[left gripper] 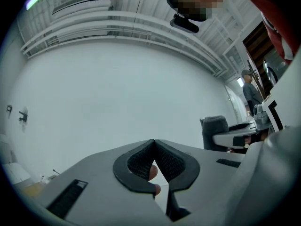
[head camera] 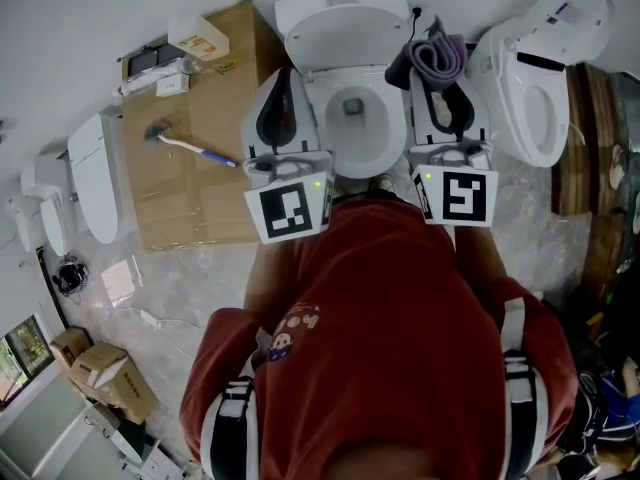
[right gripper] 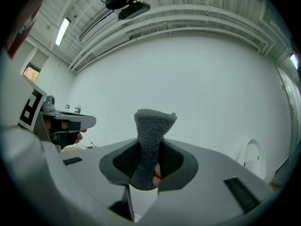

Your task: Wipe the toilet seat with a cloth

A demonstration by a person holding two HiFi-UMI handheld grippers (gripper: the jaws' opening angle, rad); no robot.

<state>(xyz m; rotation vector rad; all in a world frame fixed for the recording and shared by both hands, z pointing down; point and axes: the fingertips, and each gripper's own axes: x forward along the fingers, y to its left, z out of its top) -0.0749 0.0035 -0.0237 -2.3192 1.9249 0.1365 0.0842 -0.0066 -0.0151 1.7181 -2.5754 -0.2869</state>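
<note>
**Head view.** A white ceramic toilet [head camera: 345, 33] with its lid raised stands at top centre, in front of a person in a red shirt [head camera: 380, 308]. Its white oval toilet seat [head camera: 393, 133] lies down around the bowl. The left gripper [head camera: 284, 73], grey-bodied with a black-and-white marker cube, is over the left side of the seat. The right gripper [head camera: 432, 80] is over the right side. A bundled grey textured cloth [head camera: 437, 56] sits at the tip of the right gripper, just right of the toilet's raised lid. Whether it touches the toilet cannot be told. Left of the toilet, a flat brown cardboard sheet [head camera: 200, 198] carries a white-handled toilet brush [head camera: 190, 146]. A second white toilet [head camera: 530, 88] stands just right of the first.

**Left gripper view.** The jaws of the left gripper [left gripper: 154, 142] are closed tip to tip. The dark ribbed pads [left gripper: 136, 161] meet at the front and nothing is between them. A plain white wall [left gripper: 117, 93] fills the background. At the right edge is the right gripper [left gripper: 235, 136], with the cloth [left gripper: 215, 128] standing up from it.

**Right gripper view.** The right gripper [right gripper: 150, 142] is clamped on the cloth [right gripper: 153, 121]. A fold of the cloth rises above the jaw tips, and its lower end hangs between the pads. The left gripper [right gripper: 70, 122] lies at the left edge.
</note>
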